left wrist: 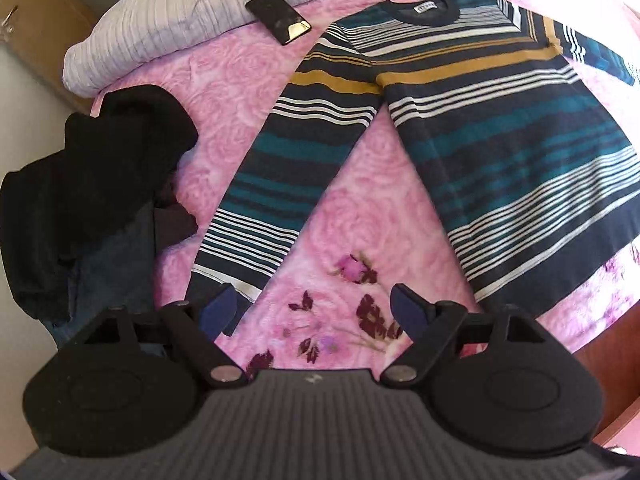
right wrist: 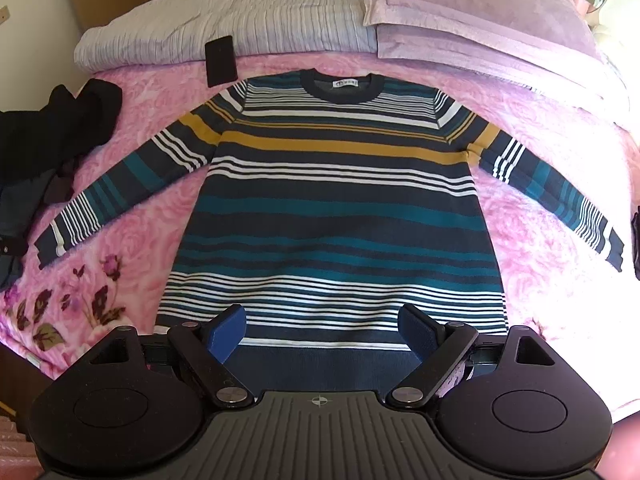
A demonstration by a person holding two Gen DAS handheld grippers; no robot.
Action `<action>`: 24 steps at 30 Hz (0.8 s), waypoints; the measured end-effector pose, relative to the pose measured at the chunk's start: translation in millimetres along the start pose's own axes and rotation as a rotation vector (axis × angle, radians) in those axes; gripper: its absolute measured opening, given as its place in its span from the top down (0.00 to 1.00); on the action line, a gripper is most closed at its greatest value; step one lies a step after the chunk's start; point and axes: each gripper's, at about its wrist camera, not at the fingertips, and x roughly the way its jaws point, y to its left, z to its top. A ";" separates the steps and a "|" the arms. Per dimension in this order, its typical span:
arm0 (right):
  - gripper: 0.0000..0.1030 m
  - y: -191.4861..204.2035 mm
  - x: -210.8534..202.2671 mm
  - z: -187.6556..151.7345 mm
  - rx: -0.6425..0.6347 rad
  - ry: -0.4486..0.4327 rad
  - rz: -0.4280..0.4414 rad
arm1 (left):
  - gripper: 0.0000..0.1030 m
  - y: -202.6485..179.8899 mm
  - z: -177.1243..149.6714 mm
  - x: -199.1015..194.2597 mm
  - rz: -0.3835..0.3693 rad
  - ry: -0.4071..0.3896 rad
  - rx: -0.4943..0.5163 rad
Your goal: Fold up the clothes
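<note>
One striped sweater (right wrist: 332, 200) lay flat and face-up on the pink floral blanket (right wrist: 132, 240) of the bed, collar toward the pillows, both sleeves spread out to the sides. Plenty of bare blanket sat between each sleeve and the body, and some on the near side by the printed flowers. The left tool (left wrist: 316, 312) had its pads wide apart with nothing between them, hanging over the blanket just beside the left sleeve's cuff (left wrist: 224, 280); one blue pad overlapped the cuff in view, couldn't tell if it touched. The right tool (right wrist: 320, 332) was spread open too, over the sweater's bottom hem, gripping nothing.

Clutter: one dark phone (right wrist: 219, 60) near the collar, against the folded striped quilt (right wrist: 224, 24), and one heap of dark clothes (left wrist: 92, 184) at the bed's left edge, how many pieces in it I couldn't make out. Two pinkish pillows (right wrist: 480, 12) at the head. The right cuff ran close to the bed's washed-out bright edge, and something dark there was cut off by the frame.
</note>
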 end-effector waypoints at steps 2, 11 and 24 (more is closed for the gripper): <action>0.17 -2.0 1.5 -0.1 0.004 0.001 0.001 | 0.21 -0.9 0.4 -0.2 0.001 0.001 -0.009; 0.17 -9.9 8.6 1.2 0.005 0.011 0.014 | 0.21 -4.8 2.1 -1.3 0.005 0.005 -0.051; 0.17 -21.8 13.0 6.0 -0.030 0.010 0.048 | 0.21 -10.8 -5.6 -4.6 0.049 -0.034 -0.074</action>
